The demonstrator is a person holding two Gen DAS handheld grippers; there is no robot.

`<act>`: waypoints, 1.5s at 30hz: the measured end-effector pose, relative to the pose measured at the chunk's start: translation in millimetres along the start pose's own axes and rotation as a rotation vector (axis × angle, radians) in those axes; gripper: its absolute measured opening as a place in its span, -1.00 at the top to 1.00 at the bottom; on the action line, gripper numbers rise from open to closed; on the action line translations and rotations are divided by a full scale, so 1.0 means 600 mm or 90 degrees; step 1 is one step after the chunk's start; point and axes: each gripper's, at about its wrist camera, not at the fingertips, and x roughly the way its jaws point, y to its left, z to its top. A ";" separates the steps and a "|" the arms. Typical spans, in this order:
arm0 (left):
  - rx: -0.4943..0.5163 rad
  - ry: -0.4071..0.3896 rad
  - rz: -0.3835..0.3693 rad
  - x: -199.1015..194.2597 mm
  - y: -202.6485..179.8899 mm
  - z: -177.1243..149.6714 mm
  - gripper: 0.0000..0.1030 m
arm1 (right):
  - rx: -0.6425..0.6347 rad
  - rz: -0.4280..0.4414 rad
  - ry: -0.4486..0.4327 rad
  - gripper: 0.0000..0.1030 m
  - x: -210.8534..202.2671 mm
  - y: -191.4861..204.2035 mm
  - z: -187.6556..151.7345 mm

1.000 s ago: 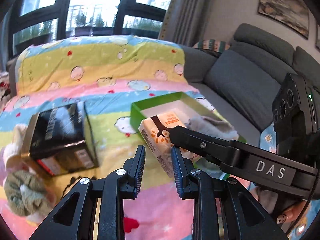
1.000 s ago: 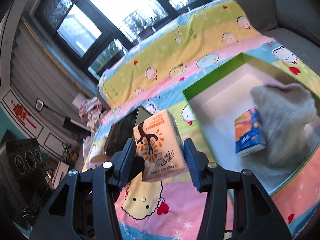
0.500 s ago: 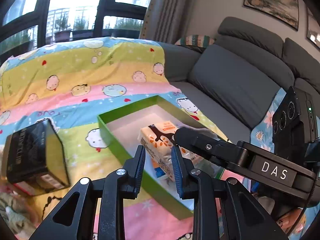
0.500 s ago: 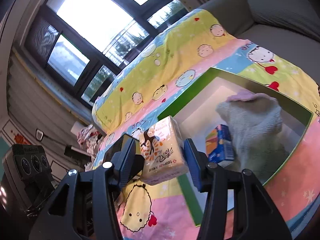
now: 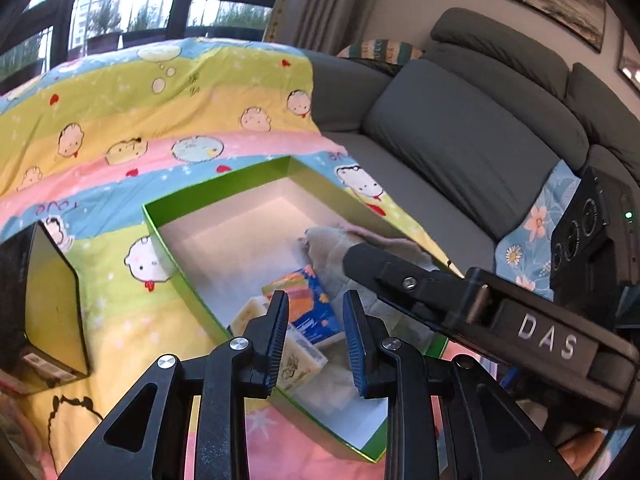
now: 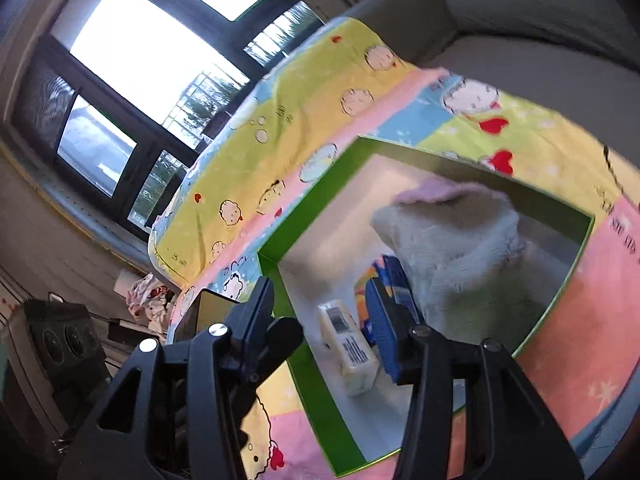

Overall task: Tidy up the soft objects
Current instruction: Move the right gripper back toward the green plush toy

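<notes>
A shallow green cardboard box (image 6: 568, 276) with a white floor holds a fuzzy grey cloth (image 6: 460, 248), a glossy blue-orange packet (image 5: 310, 304) and a cream rectangular tissue pack (image 6: 352, 352). The right gripper (image 6: 324, 320), jaws closing, straddles the tissue pack without contact. The left gripper (image 5: 316, 336) is fully closed and empty; the tissue pack, at 6 o'clock in the box, is partly hidden behind its fingers.

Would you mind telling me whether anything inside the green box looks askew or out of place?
The pale tissue pack lies on its side at a slant in the green box, beside the blue pack rather than squared up with it. The grey fluffy cloth is heaped, not folded.
</notes>
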 end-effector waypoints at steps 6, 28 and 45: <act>-0.033 0.000 0.015 -0.020 0.024 -0.008 0.48 | -0.008 -0.046 -0.004 -0.02 -0.004 -0.007 -0.004; -0.209 -0.101 0.214 -0.341 0.242 -0.160 -0.41 | -0.189 0.018 -0.001 -0.92 -0.035 0.164 -0.112; -0.282 -0.066 0.227 -0.386 0.332 -0.261 -0.41 | -0.300 -0.006 0.131 -0.94 0.037 0.261 -0.278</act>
